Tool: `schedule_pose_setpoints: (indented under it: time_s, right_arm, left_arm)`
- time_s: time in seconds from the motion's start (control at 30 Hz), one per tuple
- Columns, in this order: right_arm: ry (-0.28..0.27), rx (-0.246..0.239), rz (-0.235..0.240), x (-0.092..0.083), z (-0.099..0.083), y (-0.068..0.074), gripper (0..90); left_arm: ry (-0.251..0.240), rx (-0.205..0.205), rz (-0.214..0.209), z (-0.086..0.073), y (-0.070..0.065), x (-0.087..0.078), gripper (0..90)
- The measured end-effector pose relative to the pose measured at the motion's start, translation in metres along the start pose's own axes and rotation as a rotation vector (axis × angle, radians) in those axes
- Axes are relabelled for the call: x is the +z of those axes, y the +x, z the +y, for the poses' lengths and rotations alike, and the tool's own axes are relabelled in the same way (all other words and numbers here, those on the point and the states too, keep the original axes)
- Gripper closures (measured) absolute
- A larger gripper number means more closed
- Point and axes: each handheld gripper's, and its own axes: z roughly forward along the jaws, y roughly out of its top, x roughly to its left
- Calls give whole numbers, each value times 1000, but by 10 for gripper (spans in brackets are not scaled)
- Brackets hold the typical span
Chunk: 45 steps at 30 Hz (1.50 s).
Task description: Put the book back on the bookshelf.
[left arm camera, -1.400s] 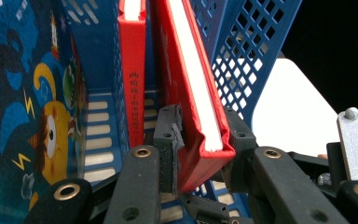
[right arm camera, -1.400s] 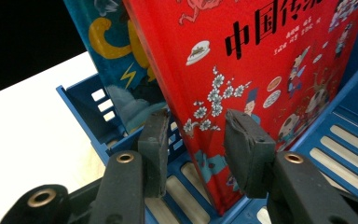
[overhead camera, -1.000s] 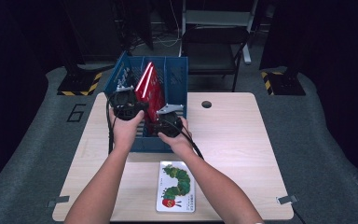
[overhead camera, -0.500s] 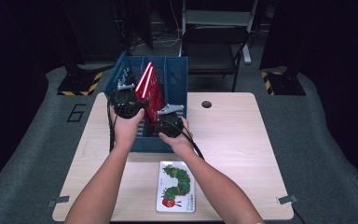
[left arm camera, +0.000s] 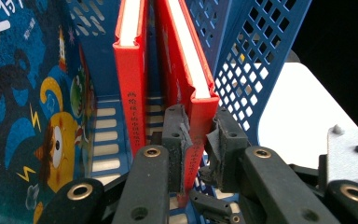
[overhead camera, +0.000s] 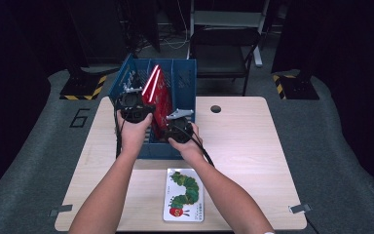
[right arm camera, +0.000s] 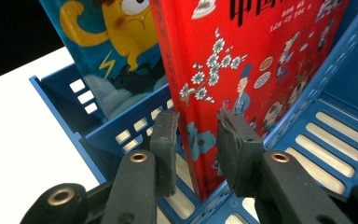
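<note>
A blue slotted crate (overhead camera: 187,80) stands at the table's back left with picture books upright in it. A red book (overhead camera: 157,95) leans in its middle compartment. My left gripper (overhead camera: 135,108) is at the crate's left part. In the left gripper view its jaws (left arm camera: 200,123) have just been closing and pinch the spine of the red book (left arm camera: 196,100); a second red book (left arm camera: 130,70) stands beside it. My right gripper (overhead camera: 177,127) is at the crate's front. Its jaws (right arm camera: 198,126) have just been closing on the lower edge of a red book (right arm camera: 242,60).
A blue monster picture book (left arm camera: 23,107) stands in the crate's left compartment, and shows behind the red one (right arm camera: 116,42). A caterpillar book (overhead camera: 185,195) lies flat near the table's front edge. A round hole (overhead camera: 216,108) sits in the tabletop right of the crate.
</note>
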Motion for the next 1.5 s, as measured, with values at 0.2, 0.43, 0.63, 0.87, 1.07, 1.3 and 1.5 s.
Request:
schedule_pose_setpoints:
  time_s: [0.2, 0.43, 0.63, 0.87, 1.07, 1.3, 1.5]
  right_arm:
    - [10, -9, -2, 5, -1, 1, 709]
    - [25, -10, -4, 9, -2, 2, 720]
    - [27, -14, -9, 11, -2, 2, 719]
    - [41, -20, -15, 12, -3, 3, 720]
    - [55, -25, -22, 16, -5, 3, 715]
    - [54, -20, -23, 16, -5, 3, 716]
    - [43, -25, -20, 18, -5, 2, 716]
  left_arm:
    - [8, 0, 2, 1, -1, 0, 783]
    - [11, -3, 14, 1, -3, 0, 788]
    - [14, -9, 15, 2, -2, -1, 790]
    - [15, -16, 19, 2, -1, -1, 793]
    - [17, -20, 19, 2, -1, -1, 794]
    - [19, -20, 23, 3, -2, -1, 797]
    - [33, -14, 35, 5, -5, -2, 797]
